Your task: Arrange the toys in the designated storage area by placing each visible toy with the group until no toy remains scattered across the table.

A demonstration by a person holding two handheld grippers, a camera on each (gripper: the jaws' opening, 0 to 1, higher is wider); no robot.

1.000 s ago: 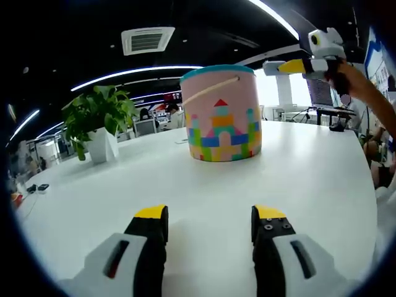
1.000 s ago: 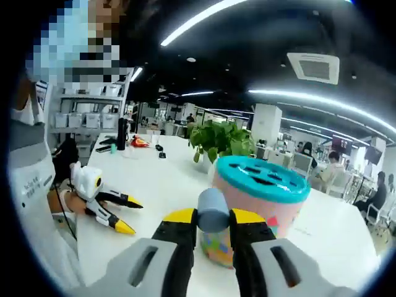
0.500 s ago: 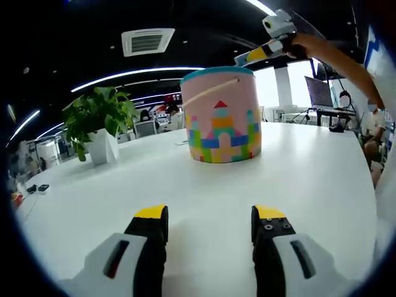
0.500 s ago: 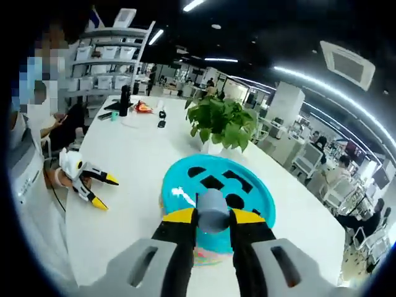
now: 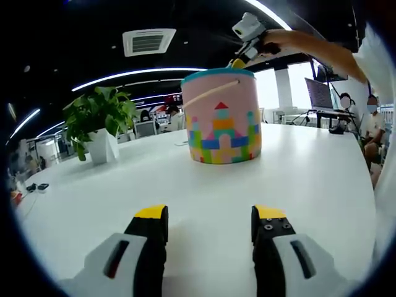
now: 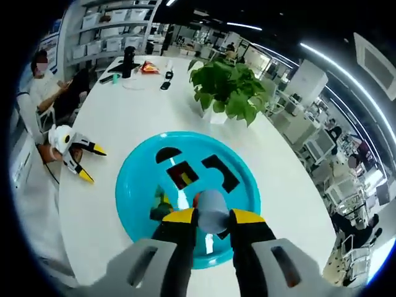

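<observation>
A pink toy bucket with a teal shape-sorter lid stands on the white table. My right gripper is shut on a grey-blue cylinder block and hovers just above the lid's cut-out holes, pointing down. In the left gripper view, a hand holds the right gripper above the bucket's top rim. My left gripper rests low over the table, well short of the bucket, open with nothing between its jaws. The left gripper also lies at the table edge in the right gripper view.
A potted plant stands on the table beyond the bucket. A dark bottle and small items sit at the far end. A seated person is beside the table. A laptop stands on a desk behind.
My right gripper has risen and swung over the bucket with the cylinder, tilting to look straight down on the lid. The left gripper has stayed where it was.
</observation>
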